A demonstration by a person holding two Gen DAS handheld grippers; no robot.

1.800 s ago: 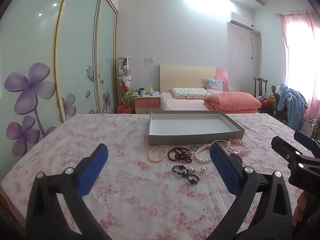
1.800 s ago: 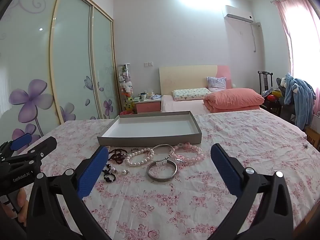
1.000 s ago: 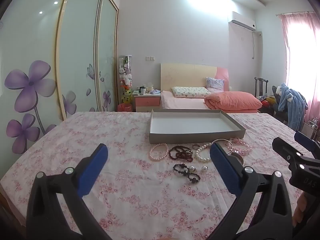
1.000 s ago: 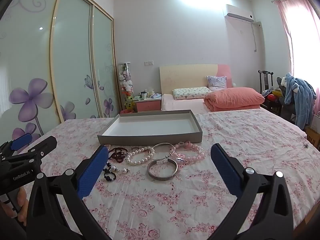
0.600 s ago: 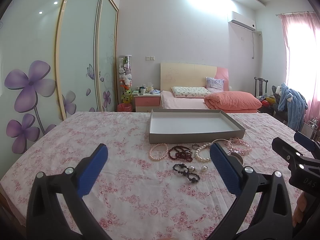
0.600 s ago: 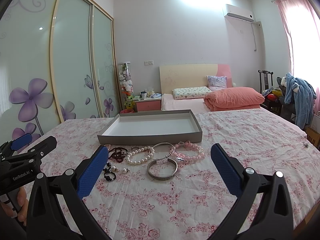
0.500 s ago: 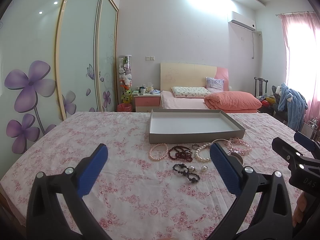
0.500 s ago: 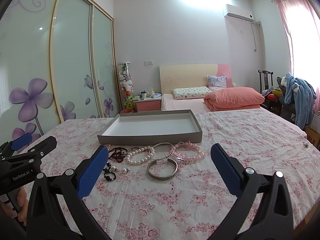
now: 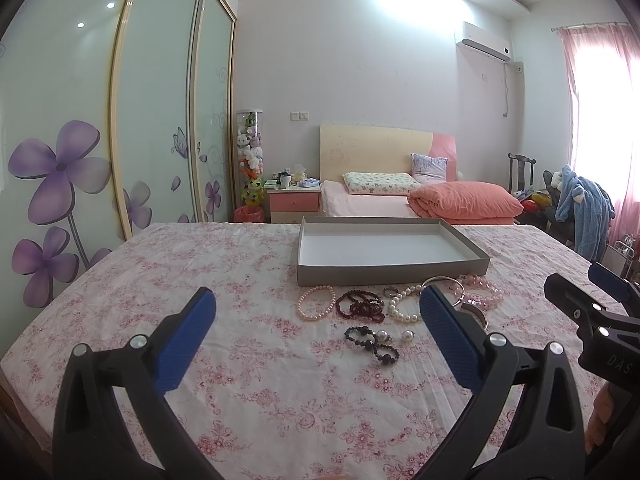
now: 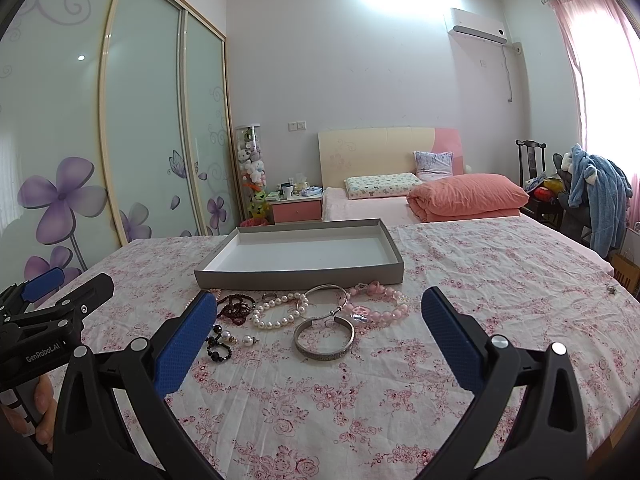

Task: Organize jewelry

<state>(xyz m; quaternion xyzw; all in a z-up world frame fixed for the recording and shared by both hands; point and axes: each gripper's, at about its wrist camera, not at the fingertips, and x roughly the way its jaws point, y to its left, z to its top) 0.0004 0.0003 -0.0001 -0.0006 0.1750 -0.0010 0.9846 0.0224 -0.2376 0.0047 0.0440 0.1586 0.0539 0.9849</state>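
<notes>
An empty grey tray [image 9: 392, 276] [image 10: 300, 278] with a white floor sits on the floral tablecloth. Jewelry lies loose in front of it: a pink pearl bracelet [image 9: 316, 303], a dark red bead bracelet [image 9: 360, 306] [image 10: 236, 308], a white pearl bracelet [image 10: 280, 314], a black bead bracelet [image 9: 372, 344], two pearl earrings [image 10: 238, 338], a thin silver bangle [image 10: 324, 300], a wide silver cuff [image 10: 324, 340] and a pink bead bracelet [image 10: 378, 306]. My left gripper [image 9: 316, 320] and right gripper [image 10: 318, 320] are both open and empty, held short of the jewelry.
The table carries a pink floral cloth [image 10: 500, 280]. A bed with an orange quilt [image 10: 468, 196], a nightstand [image 10: 296, 208], a wardrobe with purple flowers [image 9: 60, 176] and a chair with a blue robe [image 10: 600, 196] stand behind.
Both grippers stay open and almost still. The left view has tilted slightly, so the tray and jewelry sit a little lower than 1.8 s ago.
</notes>
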